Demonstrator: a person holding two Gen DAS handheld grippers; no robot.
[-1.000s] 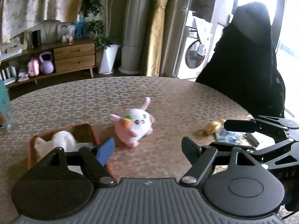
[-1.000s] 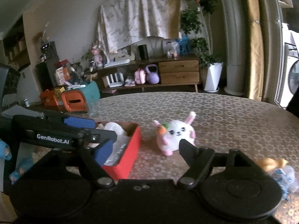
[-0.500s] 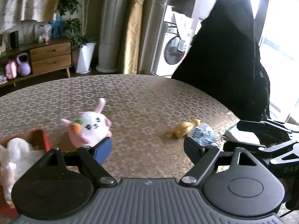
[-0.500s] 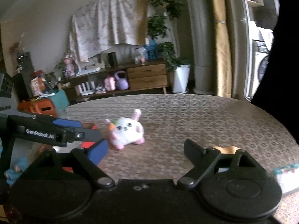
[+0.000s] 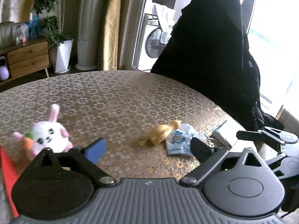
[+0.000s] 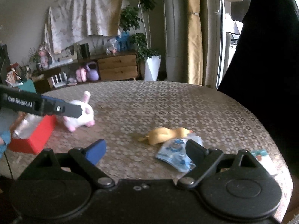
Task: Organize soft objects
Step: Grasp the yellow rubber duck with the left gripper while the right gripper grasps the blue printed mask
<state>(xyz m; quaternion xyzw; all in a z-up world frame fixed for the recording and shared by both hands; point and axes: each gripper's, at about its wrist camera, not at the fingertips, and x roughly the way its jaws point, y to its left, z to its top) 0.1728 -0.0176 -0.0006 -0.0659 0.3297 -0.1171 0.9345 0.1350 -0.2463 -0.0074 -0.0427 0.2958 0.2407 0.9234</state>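
Fingers on my left gripper [image 5: 147,148] and right gripper [image 6: 144,149] have just spread wide, nothing between them; both views now face the yellow duck [image 6: 165,135] on the bench [image 5: 121,97], so I guess it goes next; the red box [image 6: 33,138] beside the bunny [image 6: 82,114] holds something white.

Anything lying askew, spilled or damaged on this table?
Nothing spilled or visibly damaged. The yellow duck lies flopped on its side against a blue-printed packet, and the bunny sits outside the red box. That is ordinary unsorted clutter.
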